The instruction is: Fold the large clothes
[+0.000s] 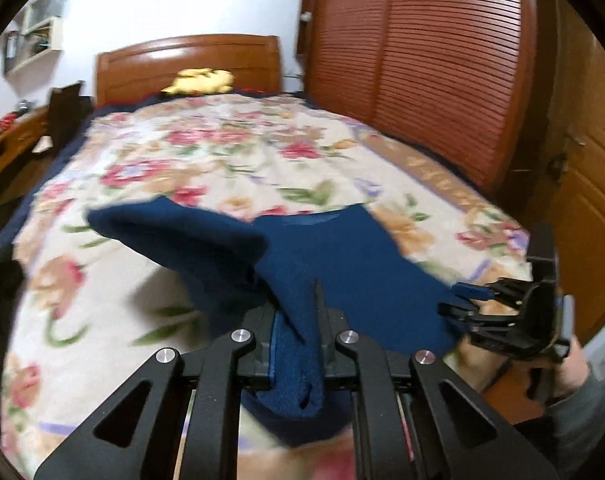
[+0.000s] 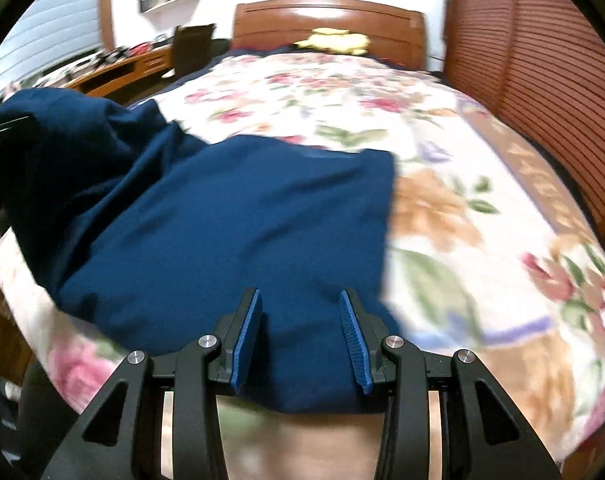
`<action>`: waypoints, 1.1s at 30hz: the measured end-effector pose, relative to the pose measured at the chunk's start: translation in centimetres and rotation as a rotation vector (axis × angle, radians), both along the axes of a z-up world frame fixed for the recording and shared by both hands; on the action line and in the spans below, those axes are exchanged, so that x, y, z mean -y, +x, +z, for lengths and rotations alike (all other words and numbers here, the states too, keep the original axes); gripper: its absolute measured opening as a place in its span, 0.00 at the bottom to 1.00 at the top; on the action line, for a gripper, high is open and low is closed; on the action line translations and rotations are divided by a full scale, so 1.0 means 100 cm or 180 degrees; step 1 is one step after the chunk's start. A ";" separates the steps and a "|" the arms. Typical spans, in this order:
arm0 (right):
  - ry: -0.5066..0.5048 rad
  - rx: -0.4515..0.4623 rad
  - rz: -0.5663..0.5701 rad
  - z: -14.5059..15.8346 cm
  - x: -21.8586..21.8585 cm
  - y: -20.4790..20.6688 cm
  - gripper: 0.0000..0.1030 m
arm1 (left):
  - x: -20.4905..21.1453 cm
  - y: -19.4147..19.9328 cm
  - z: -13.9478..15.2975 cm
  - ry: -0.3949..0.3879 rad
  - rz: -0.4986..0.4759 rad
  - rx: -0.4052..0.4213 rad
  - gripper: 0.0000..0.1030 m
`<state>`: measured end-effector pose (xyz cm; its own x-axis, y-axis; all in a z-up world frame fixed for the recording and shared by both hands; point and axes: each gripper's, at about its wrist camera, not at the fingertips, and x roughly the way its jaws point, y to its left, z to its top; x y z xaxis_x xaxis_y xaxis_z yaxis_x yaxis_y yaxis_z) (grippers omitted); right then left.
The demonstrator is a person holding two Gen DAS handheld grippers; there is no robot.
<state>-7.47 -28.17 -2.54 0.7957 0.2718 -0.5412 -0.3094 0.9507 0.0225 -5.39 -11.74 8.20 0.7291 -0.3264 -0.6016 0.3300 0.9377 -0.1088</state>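
Observation:
A large navy blue garment lies partly spread on the floral bed cover. My left gripper is shut on a bunched fold of it, and the cloth rises from the bed into the jaws and hangs out below them. In the right wrist view the garment lies flat in the middle and is lifted at the left. My right gripper stands open just over the garment's near edge, and its blue pads press on nothing. From the left wrist view the right gripper sits at the cloth's right corner, held by a hand.
A wooden headboard with a yellow plush toy stands at the bed's far end. Slatted wardrobe doors run along the bed's right side. A desk and a dark chair stand to the left.

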 end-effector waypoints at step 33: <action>0.0414 0.0307 -0.0339 0.010 0.081 -0.016 0.41 | 0.080 -0.022 -0.017 0.0051 -0.0506 0.0016 0.76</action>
<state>-9.08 -36.31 -1.56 0.8702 0.2459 -0.4269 -0.2139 0.9692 0.1223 -7.56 -19.78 6.50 0.6721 -0.4283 -0.6040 0.4749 0.8752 -0.0922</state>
